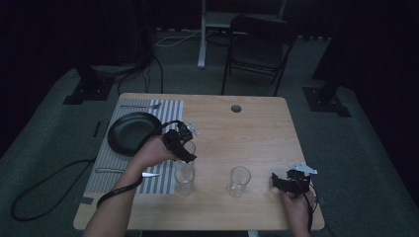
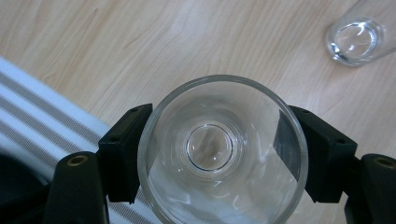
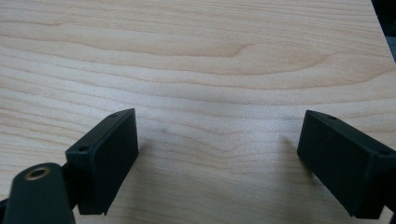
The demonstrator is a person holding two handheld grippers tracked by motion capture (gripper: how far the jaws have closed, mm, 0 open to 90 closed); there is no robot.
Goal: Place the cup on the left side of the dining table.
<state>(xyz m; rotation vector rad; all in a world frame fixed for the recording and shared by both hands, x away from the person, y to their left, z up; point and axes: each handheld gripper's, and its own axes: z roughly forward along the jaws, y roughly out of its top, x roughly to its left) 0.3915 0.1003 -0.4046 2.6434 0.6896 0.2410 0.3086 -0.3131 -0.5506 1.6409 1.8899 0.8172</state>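
A clear glass (image 2: 222, 149) stands between the jaws of my left gripper (image 2: 222, 156), seen from above through its mouth; both jaws press its sides. In the high view the left gripper (image 1: 186, 149) holds this glass (image 1: 189, 146) up, right over a second clear glass (image 1: 184, 181) that stands by the placemat's edge. Whether the two glasses touch or nest I cannot tell. Another glass (image 1: 239, 181) (image 2: 357, 41) stands alone nearer the table's front middle. My right gripper (image 1: 290, 184) (image 3: 217, 158) is open low over bare wood at the front right, nothing between its jaws.
A grey striped placemat (image 1: 113, 168) (image 2: 42, 107) lies on the left of the wooden table (image 1: 257, 133), carrying a black plate (image 1: 132, 132), a fork (image 1: 141, 105) at its far end and a knife (image 1: 126, 173) near the front. A chair (image 1: 259, 44) stands beyond the table.
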